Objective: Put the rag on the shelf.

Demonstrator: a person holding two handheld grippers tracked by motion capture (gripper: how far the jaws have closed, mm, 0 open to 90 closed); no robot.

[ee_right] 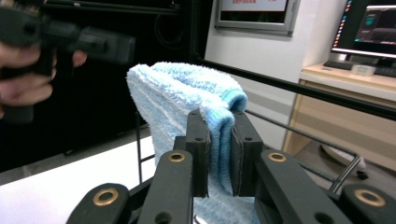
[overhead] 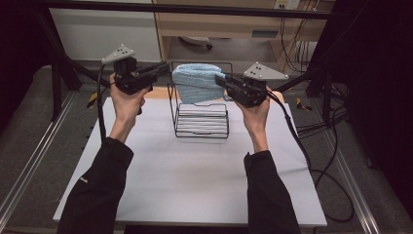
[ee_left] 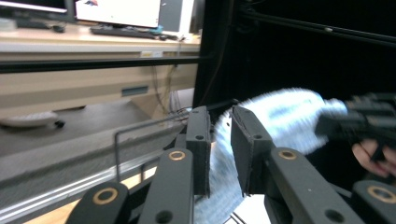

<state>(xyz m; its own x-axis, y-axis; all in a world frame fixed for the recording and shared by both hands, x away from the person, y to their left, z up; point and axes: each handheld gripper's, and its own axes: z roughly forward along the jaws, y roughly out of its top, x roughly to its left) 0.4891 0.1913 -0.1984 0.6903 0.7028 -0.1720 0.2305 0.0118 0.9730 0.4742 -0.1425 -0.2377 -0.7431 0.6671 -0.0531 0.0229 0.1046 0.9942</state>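
- Nearest, two dark-sleeved forearms rise from the bottom edge over the white worktop (overhead: 195, 180), wrists bent up, tools pointing inward.
- The right tool (ee_right: 219, 154) pinches a folded edge of the blue towel (overhead: 197, 83).
- The left tool (ee_left: 219, 154) has the cloth in the gap between its pads; I judge them slightly parted.
- The towel hangs above the wire rack (overhead: 202, 119); it looks soft, light and floppy, best held by its upper edge.

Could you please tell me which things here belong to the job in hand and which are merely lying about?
In the job: blue towel, wire rack, left gripper, right gripper.
Lying about: cables on the floor, keyboard, monitor.
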